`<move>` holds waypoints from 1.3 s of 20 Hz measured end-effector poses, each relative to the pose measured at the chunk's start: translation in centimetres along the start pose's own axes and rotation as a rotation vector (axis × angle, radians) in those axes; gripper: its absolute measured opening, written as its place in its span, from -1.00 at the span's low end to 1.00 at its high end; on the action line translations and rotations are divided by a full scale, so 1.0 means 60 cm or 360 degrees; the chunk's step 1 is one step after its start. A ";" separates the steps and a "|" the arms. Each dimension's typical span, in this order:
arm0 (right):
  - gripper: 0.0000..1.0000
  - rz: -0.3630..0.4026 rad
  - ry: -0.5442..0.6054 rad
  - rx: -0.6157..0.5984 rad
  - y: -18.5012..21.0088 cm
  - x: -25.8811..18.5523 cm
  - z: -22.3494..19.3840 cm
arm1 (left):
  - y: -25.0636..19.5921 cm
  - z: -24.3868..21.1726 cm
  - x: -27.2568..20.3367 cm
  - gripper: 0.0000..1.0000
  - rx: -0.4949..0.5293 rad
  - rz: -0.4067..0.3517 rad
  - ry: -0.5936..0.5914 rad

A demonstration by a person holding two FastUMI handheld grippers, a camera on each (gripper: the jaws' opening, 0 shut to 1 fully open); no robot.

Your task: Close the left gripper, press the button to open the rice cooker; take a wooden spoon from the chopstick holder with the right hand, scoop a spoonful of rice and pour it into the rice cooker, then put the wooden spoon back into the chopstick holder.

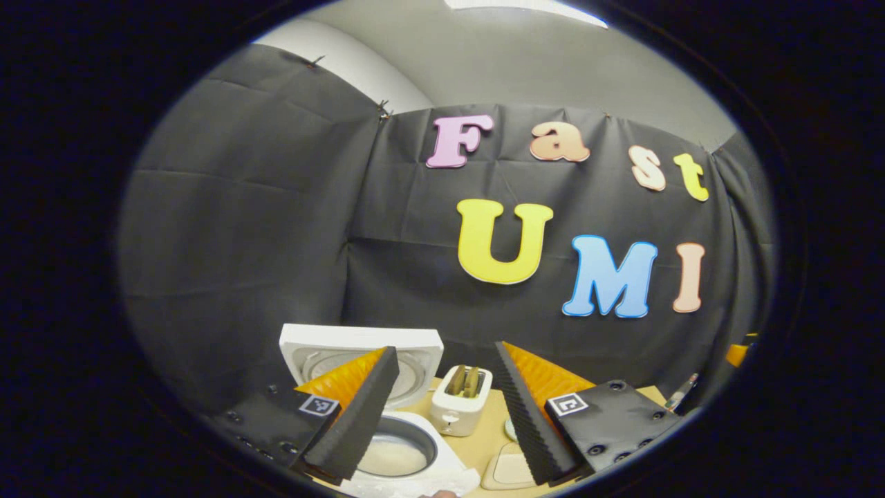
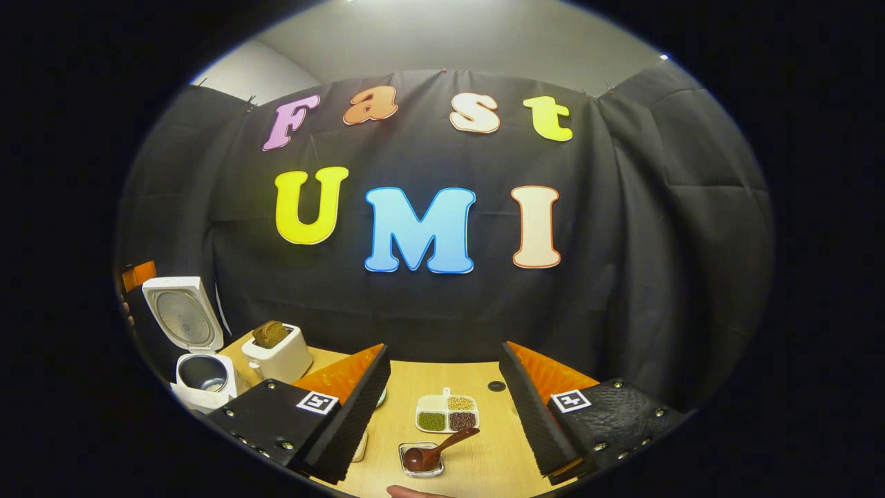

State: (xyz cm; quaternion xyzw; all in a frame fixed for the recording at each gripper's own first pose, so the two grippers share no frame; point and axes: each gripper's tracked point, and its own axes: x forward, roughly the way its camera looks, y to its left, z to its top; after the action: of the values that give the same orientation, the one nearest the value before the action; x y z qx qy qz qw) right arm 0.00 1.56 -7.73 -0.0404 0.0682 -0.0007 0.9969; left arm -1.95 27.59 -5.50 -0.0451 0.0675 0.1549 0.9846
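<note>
The wooden tabletop (image 2: 484,377) is seen in the right gripper view, set against the booth's black cloth wall. At its left end a white rice cooker (image 2: 200,377) is placed with its lid (image 2: 183,312) raised upright, so that the dark inner pot is exposed. In the left gripper view the same rice cooker (image 1: 404,449) is seen close below the left claw (image 1: 449,415), with pale contents lying in the pot. A white toaster (image 2: 278,354) with slices of bread in its slots is set just beside the cooker, to its right. Near the middle of the tabletop a small white divided dish (image 2: 446,413) is laid, with green, tan and dark red grains kept in separate compartments. Just in front of it a small clear square dish (image 2: 422,460) is placed, and a wooden spoon (image 2: 435,449) is rested in it, bowl down inside the dish and handle tilted up to the right, over the rim. The left claw is held released, its fingers well apart and nothing between them. The right claw (image 2: 446,422) is likewise spread open above the tabletop, with nothing gripped.
</note>
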 end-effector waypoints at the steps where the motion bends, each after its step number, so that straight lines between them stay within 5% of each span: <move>1: 0.93 -0.0017 -0.0005 0.0001 -0.001 -0.003 -0.002 | -0.013 -0.001 0.001 0.90 -0.0006 -0.0025 -0.0009; 8: 0.93 -0.0171 0.0030 0.0066 -0.024 -0.014 -0.042 | -0.078 -0.004 -0.010 0.90 0.0063 -0.0264 -0.0035; 13: 0.93 -0.0219 0.0166 0.0194 -0.046 0.009 -0.109 | -0.103 -0.012 -0.022 0.90 0.0109 -0.0324 -0.0030; 26: 0.97 -0.0042 0.0462 0.0285 -0.065 0.168 -0.325 | -0.167 -0.016 -0.038 0.89 0.0304 -0.0178 -0.0030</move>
State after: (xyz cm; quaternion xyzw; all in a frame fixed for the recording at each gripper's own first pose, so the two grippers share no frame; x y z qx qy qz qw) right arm 7.34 -3.96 -28.03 0.0484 0.2106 -0.0257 0.9760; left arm -1.12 17.32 -5.42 0.0468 0.0700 0.0929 0.9921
